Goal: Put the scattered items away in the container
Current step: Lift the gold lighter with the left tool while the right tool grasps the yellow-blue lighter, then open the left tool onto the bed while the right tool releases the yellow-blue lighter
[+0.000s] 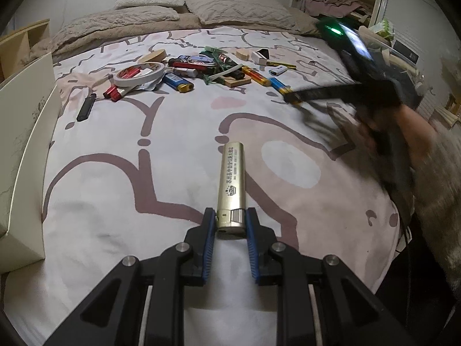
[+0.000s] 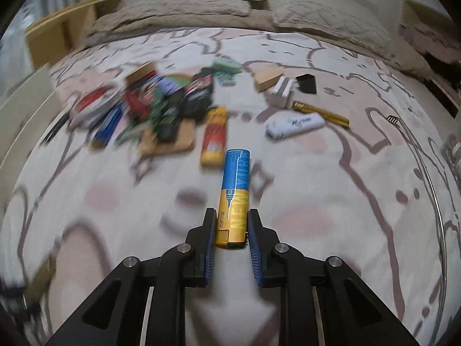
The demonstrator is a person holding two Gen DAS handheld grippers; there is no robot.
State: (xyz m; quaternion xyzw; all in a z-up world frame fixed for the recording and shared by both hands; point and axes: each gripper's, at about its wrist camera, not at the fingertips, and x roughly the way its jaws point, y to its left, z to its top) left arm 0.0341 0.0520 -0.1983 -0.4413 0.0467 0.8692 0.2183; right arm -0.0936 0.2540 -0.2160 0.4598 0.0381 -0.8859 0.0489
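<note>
Lettering "NEW" runs along the blue-and-yellow lighter (image 2: 234, 199), clamped in the right gripper (image 2: 232, 225) above the bedspread (image 2: 317, 201). Left gripper (image 1: 230, 225) clenches a gold lighter (image 1: 232, 184), print unreadable. Cream box (image 1: 26, 155) stands at the bedspread's left edge, contents hidden.

Champagne-gold lighter (image 1: 232, 184) clamped by its metal striker end, body pointing away over the bed. Blue-and-yellow lighter (image 2: 234, 199) likewise pinched at its head. Remaining clutter pile (image 1: 184, 69) mid-bed: lighters, tape roll, wood blocks. White box (image 1: 23, 173) at left edge.
</note>
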